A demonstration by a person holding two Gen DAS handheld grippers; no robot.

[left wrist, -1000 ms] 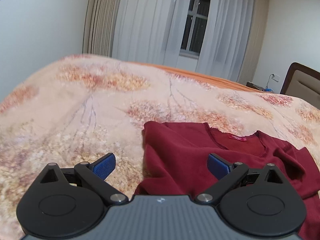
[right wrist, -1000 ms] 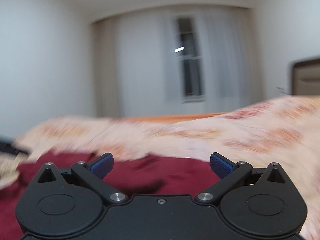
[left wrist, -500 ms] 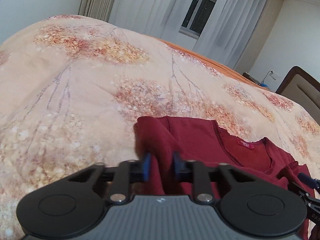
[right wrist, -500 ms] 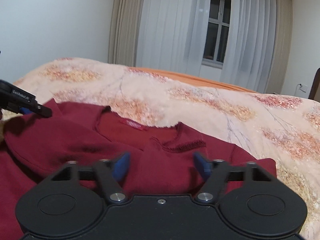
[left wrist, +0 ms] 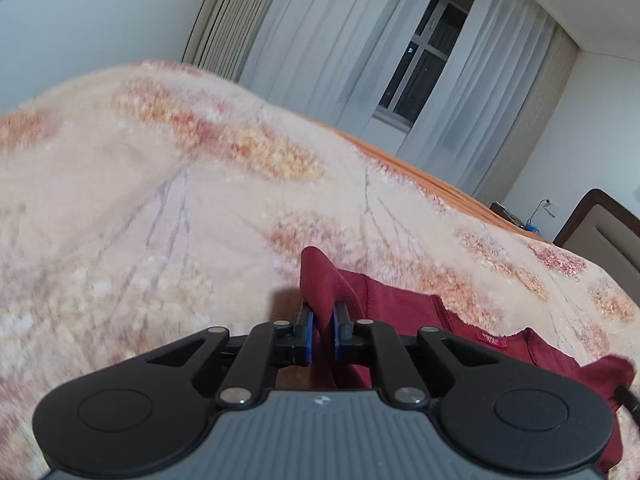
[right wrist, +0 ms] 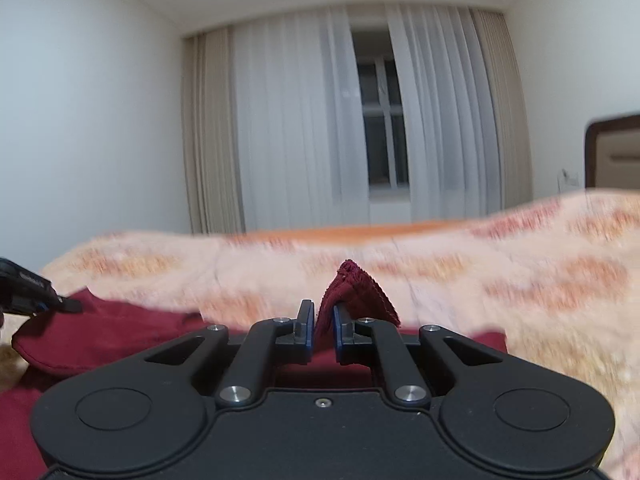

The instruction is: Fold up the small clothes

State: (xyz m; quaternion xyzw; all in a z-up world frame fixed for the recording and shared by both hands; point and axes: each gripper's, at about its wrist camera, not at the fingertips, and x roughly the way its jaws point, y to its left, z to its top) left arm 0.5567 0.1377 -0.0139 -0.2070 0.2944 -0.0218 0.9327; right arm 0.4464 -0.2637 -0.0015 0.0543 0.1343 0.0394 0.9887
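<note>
The dark red shirt [left wrist: 404, 312] lies on the bed's floral blanket [left wrist: 168, 208], its collar edge toward the window [left wrist: 424, 64], its long axis running left to right across the bed from one pinched end to the other. At its left end the left tool [left wrist: 321, 330] is closing its jaws on a raised fold of the cloth, the blue pads [left wrist: 307, 332] pressing it from both sides. A small red label [left wrist: 494, 340] shows at the neckline. At the right end the right tool [right wrist: 321, 330] is closing likewise on a peaked fold of the shirt [right wrist: 352, 288], its ribbed hem pointing up.
</note>
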